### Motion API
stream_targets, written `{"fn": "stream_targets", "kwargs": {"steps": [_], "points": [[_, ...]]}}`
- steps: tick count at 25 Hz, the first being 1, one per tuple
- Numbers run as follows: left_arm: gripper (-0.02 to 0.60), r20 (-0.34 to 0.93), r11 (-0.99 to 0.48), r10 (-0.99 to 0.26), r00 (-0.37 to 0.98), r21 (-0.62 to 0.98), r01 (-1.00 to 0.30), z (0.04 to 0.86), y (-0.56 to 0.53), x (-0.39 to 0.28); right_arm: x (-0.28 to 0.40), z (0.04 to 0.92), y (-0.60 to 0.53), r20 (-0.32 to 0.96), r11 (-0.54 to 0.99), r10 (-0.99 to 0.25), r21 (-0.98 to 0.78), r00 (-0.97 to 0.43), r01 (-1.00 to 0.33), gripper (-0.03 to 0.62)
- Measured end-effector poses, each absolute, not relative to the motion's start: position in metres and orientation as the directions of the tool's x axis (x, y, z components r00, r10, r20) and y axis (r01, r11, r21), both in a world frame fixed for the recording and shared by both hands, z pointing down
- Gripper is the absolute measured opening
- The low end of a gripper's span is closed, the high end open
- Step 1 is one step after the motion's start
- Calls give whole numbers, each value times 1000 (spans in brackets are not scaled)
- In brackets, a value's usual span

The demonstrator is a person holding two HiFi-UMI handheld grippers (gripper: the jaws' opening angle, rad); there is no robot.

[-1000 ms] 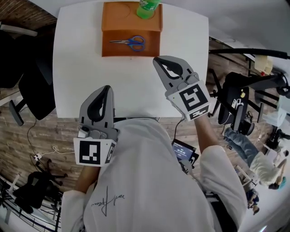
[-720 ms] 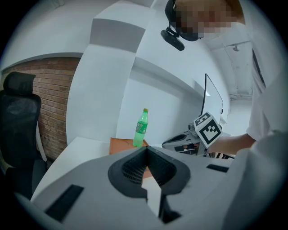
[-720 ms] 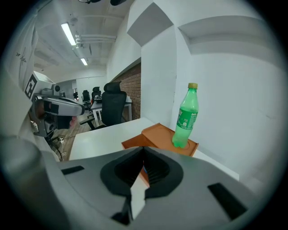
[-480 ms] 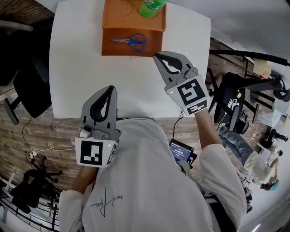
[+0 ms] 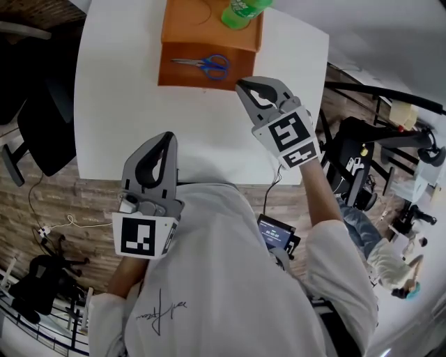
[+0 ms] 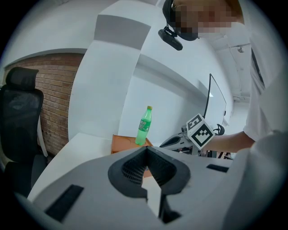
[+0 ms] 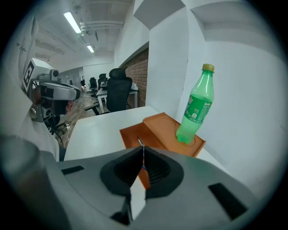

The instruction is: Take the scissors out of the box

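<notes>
Blue-handled scissors [image 5: 202, 65] lie flat in the near, open part of the orange box [image 5: 174, 28] at the table's far edge. My right gripper [image 5: 240, 84] hovers just off the box's near right corner, close to the scissor handles. It is shut with nothing between its jaws; they have just eased a hair apart but the tips still meet. In the right gripper view [image 7: 142, 150] the box [image 7: 155, 132] lies straight ahead, with one blade tip [image 7: 140, 141] showing above the jaws. My left gripper [image 5: 167, 137] [image 6: 146, 149] is shut and empty, back near the table's front edge.
A green bottle [image 5: 240, 10] [image 7: 196, 105] stands on the box's far part. The box rests on a white table [image 5: 125, 104]. A black office chair [image 5: 42, 118] stands left of the table, and more chairs and gear [image 5: 362, 160] to the right.
My right gripper has moved forward and lower, nearer the box's near right corner. The left gripper has stayed in place.
</notes>
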State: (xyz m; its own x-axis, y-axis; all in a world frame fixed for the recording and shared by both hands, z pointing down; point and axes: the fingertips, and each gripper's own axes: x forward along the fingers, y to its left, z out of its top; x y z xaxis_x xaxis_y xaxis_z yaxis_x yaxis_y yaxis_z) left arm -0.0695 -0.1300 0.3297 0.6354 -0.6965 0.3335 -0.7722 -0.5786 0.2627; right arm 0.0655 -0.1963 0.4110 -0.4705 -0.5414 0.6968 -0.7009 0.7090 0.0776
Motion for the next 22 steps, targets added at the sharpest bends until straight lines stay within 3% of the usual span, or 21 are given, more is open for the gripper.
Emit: {"fn": "stream_targets", "kwargs": {"steps": [22], "points": [[6, 368, -572, -668, 647, 302, -763, 340, -141, -66, 67, 455, -215, 808, 777, -418, 82, -414, -624, 64]]}}
